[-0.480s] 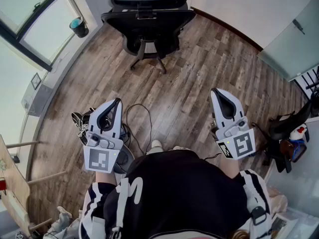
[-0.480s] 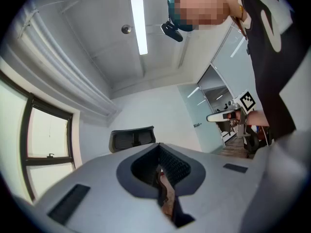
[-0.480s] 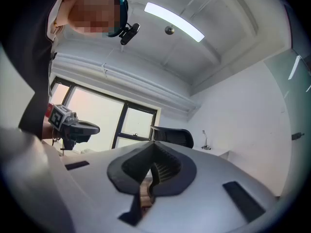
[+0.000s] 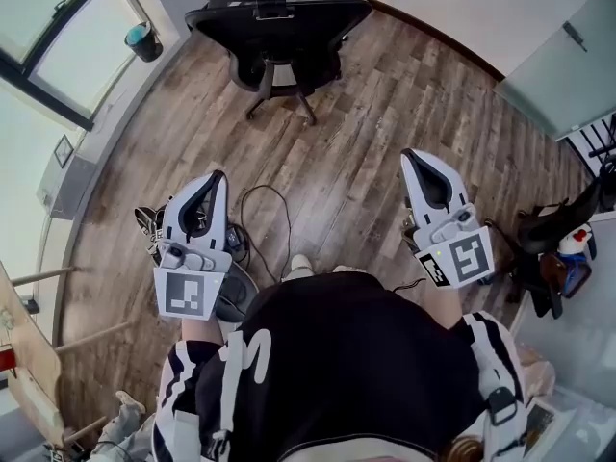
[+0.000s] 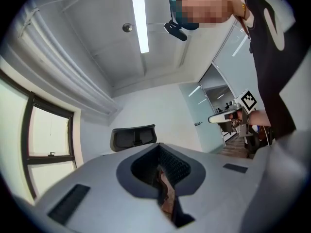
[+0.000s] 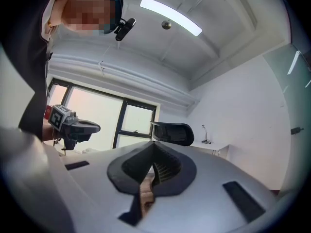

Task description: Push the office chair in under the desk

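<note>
Ahead across the floor [image 4: 366, 114], well apart, stands the office chair [image 4: 274, 27], nearer the left gripper [image 4: 218, 177] than the right gripper [image 4: 413, 156]; both are closed, empty.

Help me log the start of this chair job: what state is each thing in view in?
office chair, upright on the floor, away from both grippers, untouched
left gripper, jaws shut, nothing between them
right gripper, jaws shut, nothing between them
cable, lying in a loose loop on the floor
</note>
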Demonstrator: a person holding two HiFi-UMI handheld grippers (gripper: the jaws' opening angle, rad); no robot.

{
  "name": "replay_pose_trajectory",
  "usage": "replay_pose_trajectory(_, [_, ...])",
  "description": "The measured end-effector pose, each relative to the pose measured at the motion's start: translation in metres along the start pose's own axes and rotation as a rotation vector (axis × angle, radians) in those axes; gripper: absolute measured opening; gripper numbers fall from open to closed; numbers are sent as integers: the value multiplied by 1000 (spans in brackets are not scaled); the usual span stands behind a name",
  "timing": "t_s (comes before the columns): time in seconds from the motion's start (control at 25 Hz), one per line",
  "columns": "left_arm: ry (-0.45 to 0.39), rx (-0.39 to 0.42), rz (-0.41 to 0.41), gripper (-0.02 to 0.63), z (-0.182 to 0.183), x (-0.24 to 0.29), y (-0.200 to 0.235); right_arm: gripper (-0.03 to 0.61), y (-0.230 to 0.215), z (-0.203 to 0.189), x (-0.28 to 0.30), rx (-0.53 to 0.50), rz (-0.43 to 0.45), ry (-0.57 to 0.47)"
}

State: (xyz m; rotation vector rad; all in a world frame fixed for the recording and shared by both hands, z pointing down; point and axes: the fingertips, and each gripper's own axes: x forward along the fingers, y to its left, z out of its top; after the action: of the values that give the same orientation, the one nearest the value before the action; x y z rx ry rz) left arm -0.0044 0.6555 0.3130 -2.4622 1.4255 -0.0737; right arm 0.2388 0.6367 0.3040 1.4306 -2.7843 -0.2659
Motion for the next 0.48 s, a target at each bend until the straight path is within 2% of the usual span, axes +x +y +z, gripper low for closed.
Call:
replay_pose_trajectory(0.08, [39,-1,-4,9,-6,2,0,11,0,-3,1,1,-1,16])
replay_pose_trajectory(0.24, [173,-23,2,9,-29,7,3,11,1,-4,4,0,1,28])
replay_pose_trajectory(0.32, [192,-40,10,9,-36,8,8,9,4,-3,9,3,-2,27])
replay_pose_trajectory(0.48, [167,-100,19,9,-42,5,19,11,12,-7,23,-20,-6,48])
